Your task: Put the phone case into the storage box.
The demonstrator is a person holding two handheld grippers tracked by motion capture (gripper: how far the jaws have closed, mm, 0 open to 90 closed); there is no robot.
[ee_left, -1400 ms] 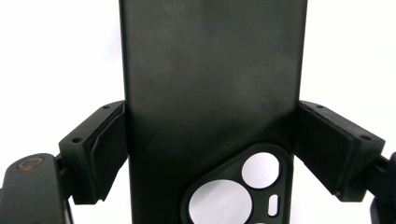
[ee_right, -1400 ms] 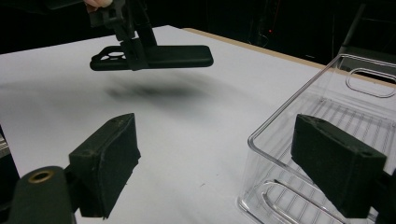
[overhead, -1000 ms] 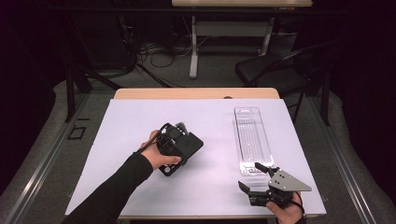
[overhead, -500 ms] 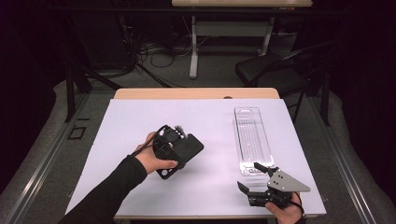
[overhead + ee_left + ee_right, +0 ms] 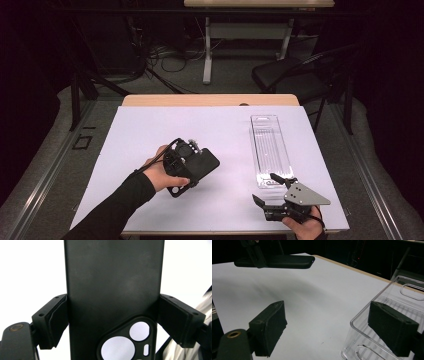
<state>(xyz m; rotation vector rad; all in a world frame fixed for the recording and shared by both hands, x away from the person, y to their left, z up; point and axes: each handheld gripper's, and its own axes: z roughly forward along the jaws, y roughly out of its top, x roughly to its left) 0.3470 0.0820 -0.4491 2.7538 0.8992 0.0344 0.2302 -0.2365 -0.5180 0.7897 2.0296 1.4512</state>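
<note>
A black phone case (image 5: 202, 162) with a camera cut-out hangs above the white table cover, left of centre. My left gripper (image 5: 184, 161) is shut on it. In the left gripper view both pads press the long sides of the case (image 5: 112, 282), and the left gripper (image 5: 112, 323) grips just above the cut-out. My right gripper (image 5: 265, 188) stands open near the front right edge, by the near end of a clear plastic tray (image 5: 270, 145). The right gripper (image 5: 329, 327) has nothing between its jaws; the tray's corner (image 5: 364, 315) lies by its right jaw, and the case (image 5: 287, 262) hovers farther off.
A white sheet (image 5: 150, 130) covers the wooden table (image 5: 210, 100). Beyond the far right corner stands a black chair (image 5: 290, 75), with another table's legs (image 5: 207, 55) and cables on the floor behind.
My left hand has shifted slightly toward the near edge with the case still held. The right gripper has not moved.
</note>
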